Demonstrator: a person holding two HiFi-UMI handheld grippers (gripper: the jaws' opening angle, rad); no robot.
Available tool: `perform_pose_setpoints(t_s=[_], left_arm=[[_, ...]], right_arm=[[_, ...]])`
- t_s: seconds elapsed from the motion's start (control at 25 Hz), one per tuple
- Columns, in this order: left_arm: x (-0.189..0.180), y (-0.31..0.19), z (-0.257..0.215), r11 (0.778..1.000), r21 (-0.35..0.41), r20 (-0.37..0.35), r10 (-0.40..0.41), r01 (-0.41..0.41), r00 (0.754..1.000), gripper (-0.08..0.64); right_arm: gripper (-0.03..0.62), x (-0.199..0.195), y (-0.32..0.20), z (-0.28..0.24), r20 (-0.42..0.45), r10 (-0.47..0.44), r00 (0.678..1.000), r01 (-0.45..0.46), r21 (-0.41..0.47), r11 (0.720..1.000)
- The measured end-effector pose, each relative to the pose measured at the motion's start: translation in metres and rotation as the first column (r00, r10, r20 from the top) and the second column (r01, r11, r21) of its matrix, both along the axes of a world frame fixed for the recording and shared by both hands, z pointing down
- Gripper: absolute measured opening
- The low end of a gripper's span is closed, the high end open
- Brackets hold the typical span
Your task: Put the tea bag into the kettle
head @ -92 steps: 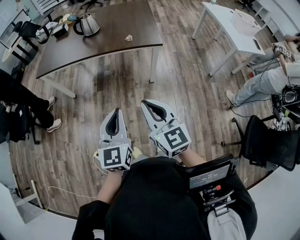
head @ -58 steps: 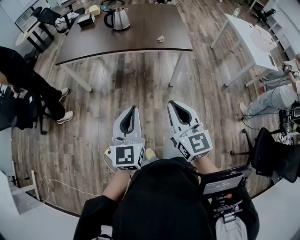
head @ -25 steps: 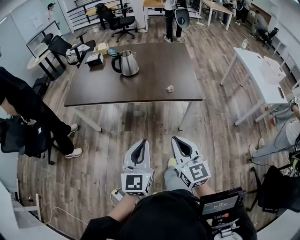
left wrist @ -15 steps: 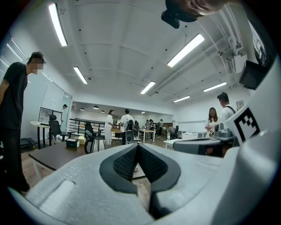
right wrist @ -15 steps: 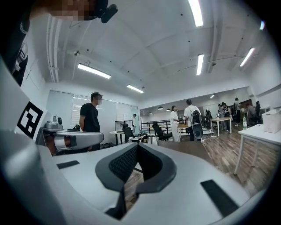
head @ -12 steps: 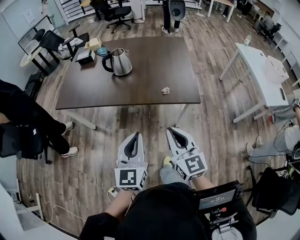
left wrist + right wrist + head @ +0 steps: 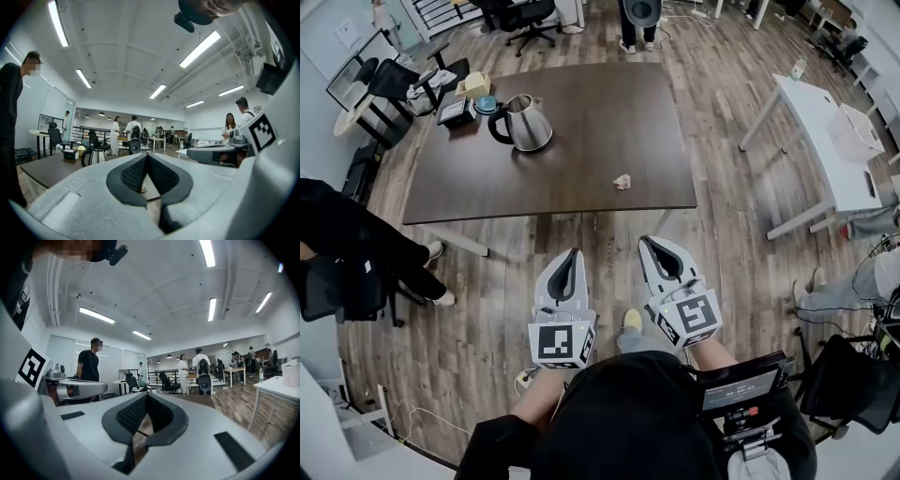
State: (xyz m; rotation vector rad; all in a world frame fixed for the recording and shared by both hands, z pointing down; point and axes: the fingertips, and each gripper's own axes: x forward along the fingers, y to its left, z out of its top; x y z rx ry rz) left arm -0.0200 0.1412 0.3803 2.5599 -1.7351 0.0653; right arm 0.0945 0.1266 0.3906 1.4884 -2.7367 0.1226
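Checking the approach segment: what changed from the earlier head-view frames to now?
The person has walked toward the dark brown wooden table, which now lies straight ahead instead of far off to the upper left. Nothing was taken or released. The left gripper and right gripper stay shut, empty, side by side. The steel kettle and small crumpled tea bag sit where they were on the table.

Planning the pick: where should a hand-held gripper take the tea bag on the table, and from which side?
Likely its raised middle, pinched from above, coming over the table's near edge. The tea bag is a small low lump close to that edge, well clear of the kettle; string or tag too small to see. The right hand-held gripper, shut, lines up nearest.
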Motion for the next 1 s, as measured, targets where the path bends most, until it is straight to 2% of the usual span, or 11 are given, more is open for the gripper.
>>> perform_pose_setpoints(t_s=[0.2, 0.44, 1.0], left_arm=[[0.023, -0.023, 0.0, 1.0, 0.002, 0.011, -0.004, 0.004, 1.0, -0.015], [0.041, -0.046, -0.005, 1.0, 0.02, 0.018, -0.023, 0.022, 1.0, -0.015], [0.034, -0.057, -0.01, 0.996, 0.039, 0.03, -0.08, 0.078, 0.996, -0.015]], right_arm=[[0.005, 0.024, -0.022, 0.0, 0.013, 0.003, 1.0, -0.003, 0.003, 1.0], [0.005, 0.038, -0.045, 0.0, 0.025, -0.033, 0.999, 0.032, 0.019, 0.999], [0.005, 0.032, -0.065, -0.002, 0.027, -0.085, 0.996, 0.084, 0.036, 0.996]])
